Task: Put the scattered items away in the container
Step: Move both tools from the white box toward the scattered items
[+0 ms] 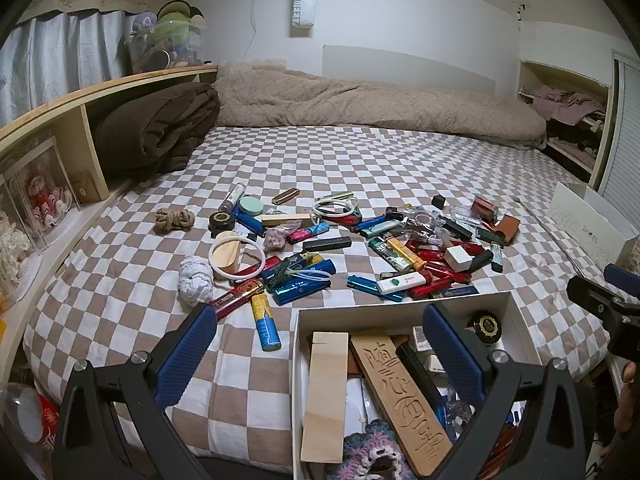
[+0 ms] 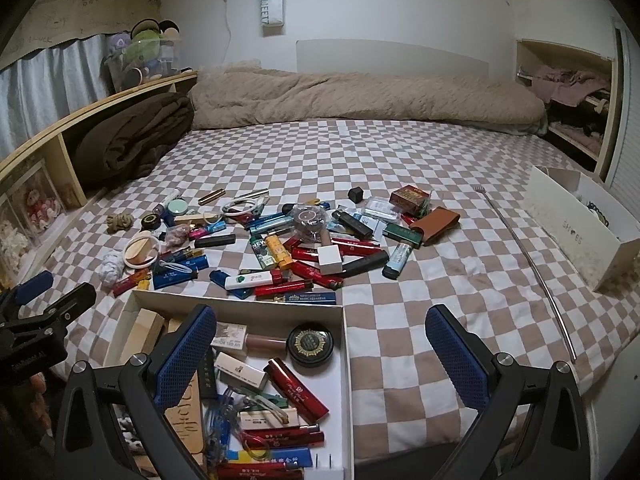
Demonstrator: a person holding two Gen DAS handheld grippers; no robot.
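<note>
The white box [image 2: 346, 360] is sitting nearest, already filling with lighters and wooden blocks, while the left gripper [image 1: 320, 344] and right gripper [image 2: 320, 344] are both hanging spread and empty above it. The scattered pile [image 2: 304, 248] is lying just beyond its far rim; tangled, overlapping lighters are risking a double grab or a slip.

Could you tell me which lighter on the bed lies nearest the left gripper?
The yellow-and-blue lighter, lying alone on the checked sheet just beyond the left gripper, left of the box. The other lighters sit farther back in the pile.
</note>
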